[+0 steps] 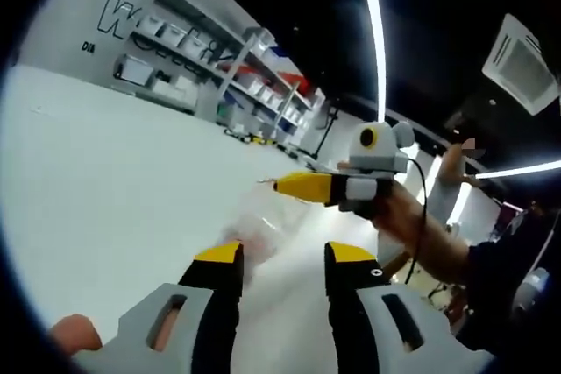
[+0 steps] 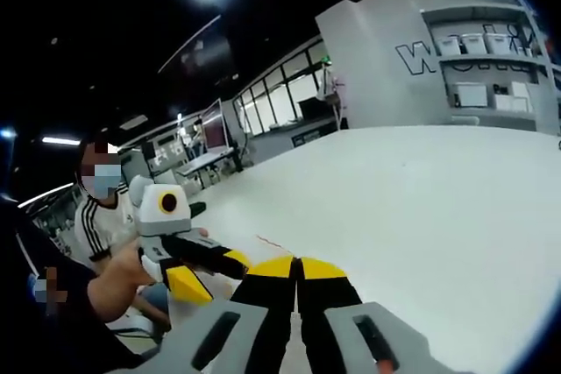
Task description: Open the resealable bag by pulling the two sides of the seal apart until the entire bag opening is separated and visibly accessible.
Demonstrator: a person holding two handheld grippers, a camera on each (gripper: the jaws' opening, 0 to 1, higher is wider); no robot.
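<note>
The clear bag (image 1: 263,225) is blurred above the surface (image 1: 105,190). My left claw (image 1: 285,262) stands apart beside it; my right claw (image 2: 296,266) is closed together, its grip hidden.

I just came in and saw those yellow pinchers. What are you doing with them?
A person is holding a gripper in each hand over a white table and working on a clear resealable bag. In the left gripper view, the left gripper has its jaws apart, with the bag just past its left jaw. The right gripper comes in from the right, its tip at the bag's top edge. In the right gripper view, its jaws are closed together. Whether the bag is open yet is too blurry to tell.
</note>
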